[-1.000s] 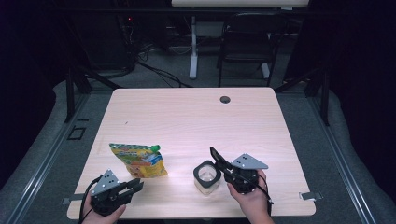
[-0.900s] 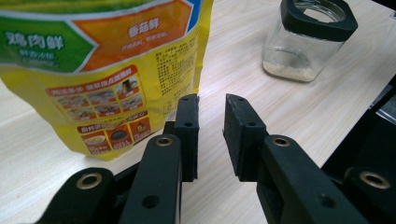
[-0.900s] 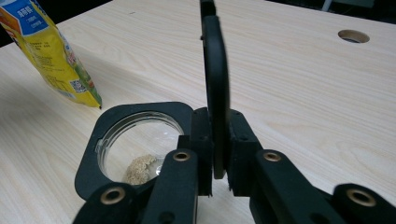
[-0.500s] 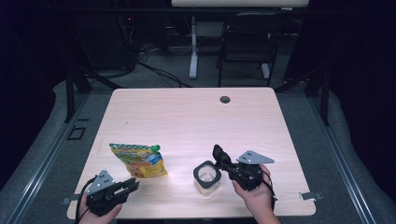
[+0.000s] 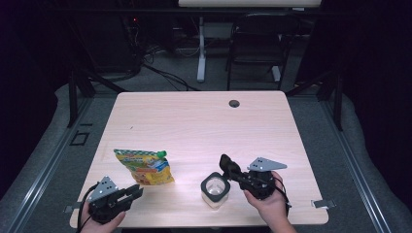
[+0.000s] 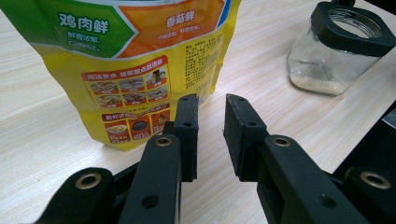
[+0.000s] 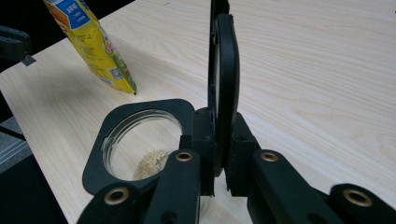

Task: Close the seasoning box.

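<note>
Glass jar (image 5: 214,190) is fragile; right claw (image 7: 219,154) pinches its stiff hinged lid (image 7: 223,88) edge; left claw (image 6: 212,135) gapes, empty.

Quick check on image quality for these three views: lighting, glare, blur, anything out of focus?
High view: table evenly lit, surroundings near black, picture soft, faint sheen near the jar. Left gripper view: sharp; pouch print readable, a little gloss, no blown glare. Right gripper view: lid between the right gripper jaws crisp, pouch farther off slightly soft, wood lines bow toward the edges.
</note>
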Demonstrator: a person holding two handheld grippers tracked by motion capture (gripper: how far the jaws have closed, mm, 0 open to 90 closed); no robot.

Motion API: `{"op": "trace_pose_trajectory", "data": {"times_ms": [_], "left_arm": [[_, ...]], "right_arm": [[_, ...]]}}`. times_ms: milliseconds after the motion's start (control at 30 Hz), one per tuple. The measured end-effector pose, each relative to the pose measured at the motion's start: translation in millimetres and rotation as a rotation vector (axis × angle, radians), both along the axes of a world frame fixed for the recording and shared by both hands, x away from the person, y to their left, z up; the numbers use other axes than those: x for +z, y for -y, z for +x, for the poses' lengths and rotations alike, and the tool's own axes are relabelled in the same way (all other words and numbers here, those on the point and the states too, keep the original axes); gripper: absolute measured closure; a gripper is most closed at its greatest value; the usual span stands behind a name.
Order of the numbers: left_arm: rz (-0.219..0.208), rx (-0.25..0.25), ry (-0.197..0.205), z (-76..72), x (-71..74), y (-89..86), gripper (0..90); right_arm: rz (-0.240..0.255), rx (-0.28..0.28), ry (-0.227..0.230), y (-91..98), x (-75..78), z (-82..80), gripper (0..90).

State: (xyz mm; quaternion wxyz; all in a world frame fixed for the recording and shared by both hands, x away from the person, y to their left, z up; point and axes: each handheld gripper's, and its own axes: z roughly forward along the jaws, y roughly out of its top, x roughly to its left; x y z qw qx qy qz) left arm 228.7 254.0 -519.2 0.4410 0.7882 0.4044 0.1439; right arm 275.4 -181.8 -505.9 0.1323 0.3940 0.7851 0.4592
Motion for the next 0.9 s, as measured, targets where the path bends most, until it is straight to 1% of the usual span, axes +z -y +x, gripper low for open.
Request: {"op": "trace_pose_trajectory", "data": {"times_ms": [33, 67, 100, 133, 167, 233, 267, 300, 367, 400, 433, 467, 533, 567, 600, 633, 700, 733, 800, 833, 900], "left_arm": [[-0.001, 0.002, -0.002, 0.3, -0.5, 0.1, 75.3], [-0.001, 0.002, -0.004, 0.5, -0.9, 0.1, 75.2], [-0.001, 0.003, -0.008, 0.4, -0.9, 0.1, 75.2], [-0.003, 0.005, -0.004, 0.5, -1.3, 0.3, 75.2], [-0.001, 0.005, -0.005, 0.7, -1.3, -0.1, 75.1], [0.002, 0.004, -0.003, 1.1, -1.2, -0.8, 75.0], [-0.007, 0.009, -0.007, 1.0, -1.4, -0.9, 74.8], [-0.005, 0.008, -0.007, 1.1, -1.2, -1.6, 74.4], [-0.004, 0.008, -0.011, 1.1, -0.9, -3.0, 74.0], [-0.005, 0.008, -0.012, 1.1, -0.6, -3.5, 72.8], [-0.008, 0.009, -0.004, 1.4, -0.9, -4.1, 72.8], [-0.013, 0.017, -0.004, 1.0, -0.7, -4.5, 72.4], [-0.010, 0.016, -0.006, 0.8, 0.1, -6.4, 71.7], [-0.014, 0.020, -0.001, 0.6, -0.1, -6.9, 71.6], [-0.014, 0.022, 0.001, 0.6, -0.1, -7.7, 71.4], [-0.014, 0.024, -0.001, 0.4, 0.1, -8.4, 71.4], [-0.012, 0.026, -0.004, 0.5, 0.5, -10.0, 71.4], [-0.012, 0.028, -0.004, 0.6, 0.6, -10.5, 71.3], [-0.016, 0.034, 0.001, 1.1, 0.5, -11.1, 71.3], [-0.016, 0.034, 0.001, 1.1, 0.5, -11.1, 71.3], [-0.016, 0.038, 0.000, 1.3, 0.4, -11.3, 71.3]], "right_arm": [[0.002, -0.017, 0.014, -0.5, -0.5, 0.9, 84.4], [-0.010, -0.040, 0.022, 0.8, 0.6, 3.7, 81.6], [-0.010, -0.040, 0.022, 0.8, 0.6, 3.7, 81.6], [-0.008, -0.044, 0.026, 1.4, 1.0, 4.8, 81.0], [-0.010, -0.058, 0.023, 1.3, 2.0, 7.4, 79.1], [-0.008, -0.060, 0.024, 0.9, 2.0, 8.4, 78.5], [-0.006, -0.069, 0.024, -0.1, 2.1, 10.0, 78.0], [-0.008, -0.076, 0.016, -1.1, 2.8, 12.6, 77.4], [-0.001, -0.081, 0.016, -2.0, 2.7, 13.8, 77.1], [-0.003, -0.090, 0.013, -3.3, 3.1, 16.5, 75.0], [-0.003, -0.090, 0.013, -3.3, 3.1, 16.5, 75.0], [-0.001, -0.101, 0.015, -3.9, 3.5, 17.3, 72.4], [0.024, -0.132, 0.012, -4.1, 4.4, 16.3, 70.6], [0.021, -0.135, 0.013, -3.3, 5.2, 14.8, 69.8], [0.019, -0.146, 0.019, -3.2, 5.4, 12.6, 69.7], [-0.005, -0.156, 0.024, -0.7, 5.8, 8.1, 69.9], [0.002, -0.162, 0.026, 0.0, 5.3, 6.4, 70.8], [-0.004, -0.170, 0.016, 3.4, 5.2, 2.6, 74.3], [0.003, -0.178, 0.013, 4.8, 4.7, 1.5, 77.9], [0.003, -0.178, 0.013, 4.8, 4.7, 1.5, 77.9], [0.007, -0.161, 0.007, 5.0, 5.0, 2.2, 82.9]]}}
